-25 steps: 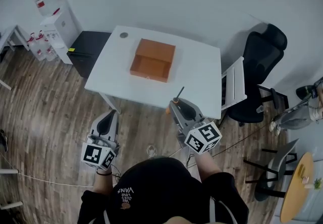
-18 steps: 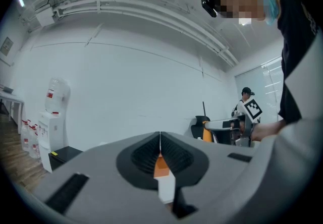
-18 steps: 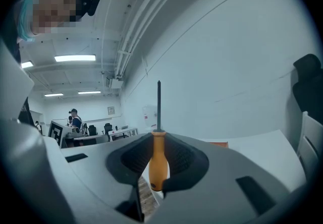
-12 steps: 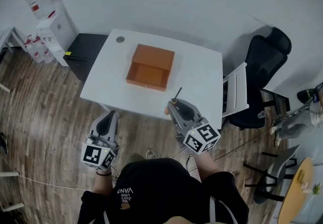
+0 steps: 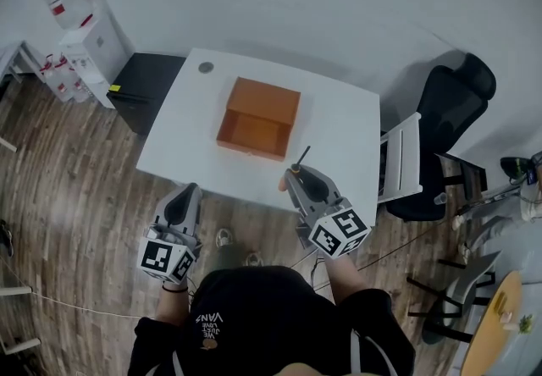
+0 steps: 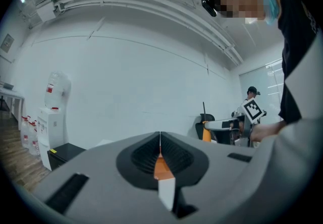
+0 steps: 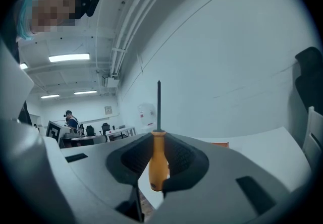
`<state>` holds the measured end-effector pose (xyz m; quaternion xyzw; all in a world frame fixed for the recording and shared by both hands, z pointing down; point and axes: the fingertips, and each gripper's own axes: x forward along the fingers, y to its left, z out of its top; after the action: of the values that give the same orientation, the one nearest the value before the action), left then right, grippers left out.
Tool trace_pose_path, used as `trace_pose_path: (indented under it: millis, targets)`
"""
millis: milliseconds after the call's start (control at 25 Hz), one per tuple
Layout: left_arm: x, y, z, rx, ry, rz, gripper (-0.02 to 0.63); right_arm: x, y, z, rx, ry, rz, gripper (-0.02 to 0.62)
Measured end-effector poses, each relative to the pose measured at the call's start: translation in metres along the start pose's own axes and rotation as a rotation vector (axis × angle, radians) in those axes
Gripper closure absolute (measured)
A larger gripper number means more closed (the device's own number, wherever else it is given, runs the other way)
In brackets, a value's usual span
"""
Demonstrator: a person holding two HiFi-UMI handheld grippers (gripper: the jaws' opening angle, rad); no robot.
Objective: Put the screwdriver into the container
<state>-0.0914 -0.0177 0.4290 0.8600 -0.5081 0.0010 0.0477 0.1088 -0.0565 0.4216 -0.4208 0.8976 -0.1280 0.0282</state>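
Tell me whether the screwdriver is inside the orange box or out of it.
Out. The right gripper clamps the screwdriver by its handle, short of the orange box.

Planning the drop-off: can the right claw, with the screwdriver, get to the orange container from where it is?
Probably yes. The right claw grips the screwdriver at the near edge of the table; only bare tabletop lies between it and the open orange container.

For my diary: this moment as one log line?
right gripper: holds screwdriver | left gripper: shut, empty | box: on table
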Motion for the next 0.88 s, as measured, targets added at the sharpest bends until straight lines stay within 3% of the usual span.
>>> trace_pose_path:
  millis: [880]
  targets:
    - [0.067,0.09,0.017,0.011,-0.015,-0.127,0.592,0.081,-0.018,0.011,-0.002,-0.051,-0.145,0.518]
